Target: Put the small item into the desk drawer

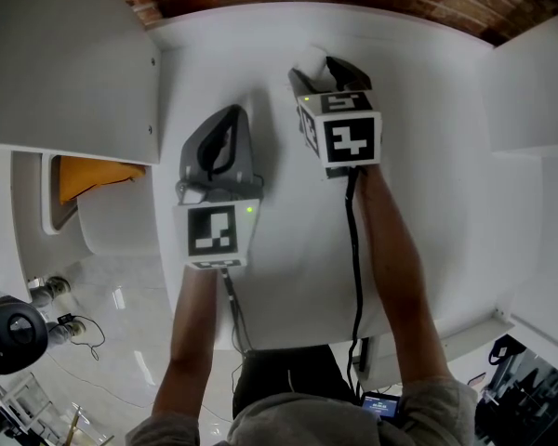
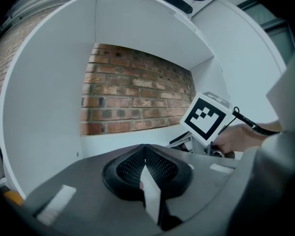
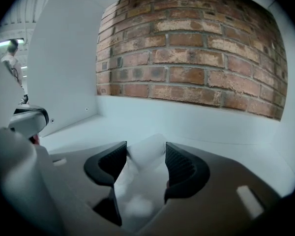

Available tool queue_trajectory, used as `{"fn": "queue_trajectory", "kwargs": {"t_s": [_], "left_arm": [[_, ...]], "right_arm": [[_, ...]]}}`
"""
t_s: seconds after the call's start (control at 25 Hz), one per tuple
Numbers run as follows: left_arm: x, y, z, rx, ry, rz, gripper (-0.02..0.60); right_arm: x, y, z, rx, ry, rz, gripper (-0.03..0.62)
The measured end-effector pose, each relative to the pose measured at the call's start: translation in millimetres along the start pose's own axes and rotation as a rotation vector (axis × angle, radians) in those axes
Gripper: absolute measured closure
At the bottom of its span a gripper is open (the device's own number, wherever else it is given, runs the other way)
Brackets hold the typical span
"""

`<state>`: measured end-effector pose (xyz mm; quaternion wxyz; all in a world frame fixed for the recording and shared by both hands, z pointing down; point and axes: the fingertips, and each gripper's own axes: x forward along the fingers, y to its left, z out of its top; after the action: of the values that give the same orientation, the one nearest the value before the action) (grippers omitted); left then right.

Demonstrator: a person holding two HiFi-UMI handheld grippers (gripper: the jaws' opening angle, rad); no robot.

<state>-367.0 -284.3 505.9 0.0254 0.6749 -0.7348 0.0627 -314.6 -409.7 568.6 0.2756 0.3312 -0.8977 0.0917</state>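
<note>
Here, a small white item (image 3: 140,178) is held between the jaws of the right gripper (image 1: 318,66). In the right gripper view its ribbed pads (image 3: 179,168) are seen spread only as far as the item is wide and lying against it on both sides. The item is pale and crumpled, and what it is made of cannot be told. It is kept low over the white desk (image 1: 428,156), near the brick wall (image 3: 196,53) at the back. The left gripper (image 1: 229,117) is held just beside the right one, nearer the desk's left edge. Its pads (image 2: 162,168) are pressed together at the tips, and nothing is gripped between them. The right gripper's marker cube (image 2: 206,117) is caught in the left gripper view, with the person's hand (image 2: 236,139) behind it. Beyond the desk's left edge, an orange thing (image 1: 88,177) is seen inside a white-rimmed opening. Whether that is the drawer cannot be told.
</note>
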Motion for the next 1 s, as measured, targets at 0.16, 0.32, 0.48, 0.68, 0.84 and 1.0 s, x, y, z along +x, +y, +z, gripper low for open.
{"fn": "queue_trajectory", "kwargs": {"t_s": [0.16,0.32,0.48,0.68,0.84,1.0], "left_arm": [[-4,-2,5,-0.019,0.002,0.009,0.569],[-10,-7,12,-0.007,-0.002,0.009,0.569],[-18,-9,21,-0.006,0.004,0.012,0.569],[-30,-13,39,0.006,-0.008,0.012,0.569],[-45,-25,55,0.014,-0.013,-0.003,0.569],[-61,-36,69,0.016,-0.013,-0.014,0.569]], "right_arm": [[-6,4,-2,-0.001,-0.008,0.010,0.344],[-12,8,-5,0.000,-0.007,0.025,0.345],[-26,13,-2,0.007,-0.017,0.033,0.345],[-54,19,9,-0.003,-0.046,0.034,0.347],[-86,25,15,-0.005,-0.068,0.029,0.347],[-123,33,19,-0.004,-0.096,0.033,0.347]]}}
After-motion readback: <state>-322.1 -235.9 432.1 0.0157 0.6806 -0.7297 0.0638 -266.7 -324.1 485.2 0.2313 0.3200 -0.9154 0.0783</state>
